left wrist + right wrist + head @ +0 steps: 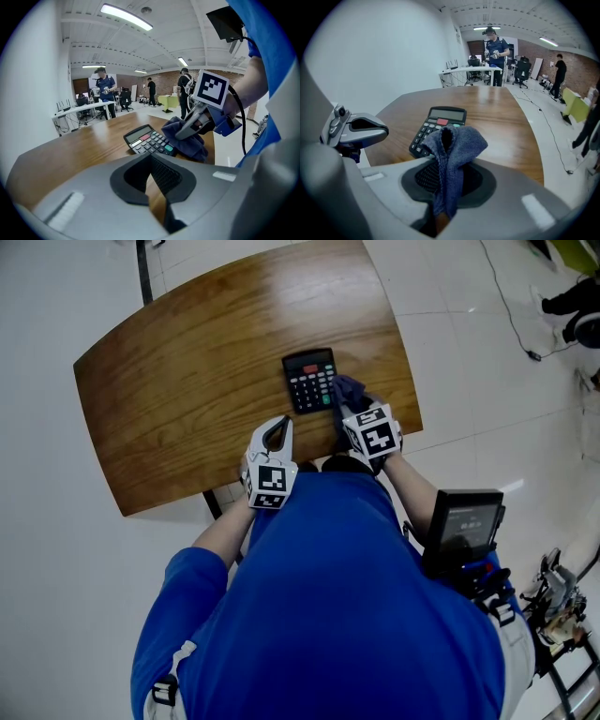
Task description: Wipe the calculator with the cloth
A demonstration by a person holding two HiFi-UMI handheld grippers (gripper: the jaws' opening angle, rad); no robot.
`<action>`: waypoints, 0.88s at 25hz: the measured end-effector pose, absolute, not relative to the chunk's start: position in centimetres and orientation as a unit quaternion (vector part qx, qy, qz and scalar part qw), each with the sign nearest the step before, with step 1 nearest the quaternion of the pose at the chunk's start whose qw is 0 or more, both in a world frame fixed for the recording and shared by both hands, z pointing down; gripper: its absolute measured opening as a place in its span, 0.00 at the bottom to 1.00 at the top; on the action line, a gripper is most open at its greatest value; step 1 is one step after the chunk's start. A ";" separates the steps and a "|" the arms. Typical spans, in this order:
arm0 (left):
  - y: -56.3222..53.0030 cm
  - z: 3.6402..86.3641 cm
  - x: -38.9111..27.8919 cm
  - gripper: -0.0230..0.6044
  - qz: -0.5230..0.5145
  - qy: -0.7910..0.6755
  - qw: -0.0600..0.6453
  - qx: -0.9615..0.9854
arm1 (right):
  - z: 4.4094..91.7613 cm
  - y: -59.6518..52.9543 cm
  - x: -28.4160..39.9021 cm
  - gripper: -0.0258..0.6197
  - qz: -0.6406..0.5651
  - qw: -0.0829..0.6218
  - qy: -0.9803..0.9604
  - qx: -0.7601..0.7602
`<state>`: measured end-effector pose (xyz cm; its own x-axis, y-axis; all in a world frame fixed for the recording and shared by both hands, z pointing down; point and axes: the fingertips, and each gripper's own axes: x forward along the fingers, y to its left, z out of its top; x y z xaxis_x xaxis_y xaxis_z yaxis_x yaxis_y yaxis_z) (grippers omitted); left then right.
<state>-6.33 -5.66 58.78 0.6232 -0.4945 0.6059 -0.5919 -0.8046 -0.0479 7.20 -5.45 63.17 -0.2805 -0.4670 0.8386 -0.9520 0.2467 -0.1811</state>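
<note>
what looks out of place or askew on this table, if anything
Nothing stands out. The calculator lies flat on the table, and the cloth is pinched in the right gripper by its right edge. The left gripper holds nothing.

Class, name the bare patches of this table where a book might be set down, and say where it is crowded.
Free: the wide stretch of table left of the calculator, and the strip beyond it up to the far edge. Crowded: the near edge, where the calculator, the cloth in the right gripper, and the left gripper sit close together.
</note>
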 end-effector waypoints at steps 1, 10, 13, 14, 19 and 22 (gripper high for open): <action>-5.7 58.6 -6.4 0.05 0.309 -0.304 0.078 0.898 | 62.9 -5.4 7.1 0.14 0.358 0.336 -0.716 0.497; -4.7 54.9 -8.0 0.05 0.273 -0.314 0.075 0.906 | 57.2 -4.0 5.5 0.14 0.311 0.326 -0.721 0.527; -4.5 54.6 -7.6 0.05 0.266 -0.318 0.065 0.908 | 56.4 -3.9 5.0 0.14 0.290 0.316 -0.732 0.530; -4.1 54.3 -7.6 0.05 0.265 -0.323 0.064 0.907 | 55.9 -3.6 4.7 0.14 0.284 0.311 -0.737 0.529; -2.7 51.5 -7.3 0.05 0.240 -0.354 0.037 0.903 | 52.7 -2.1 3.8 0.15 0.235 0.278 -0.767 0.528; -1.7 50.0 -7.0 0.05 0.221 -0.380 0.036 0.898 | 51.1 -0.4 4.0 0.15 0.210 0.258 -0.781 0.528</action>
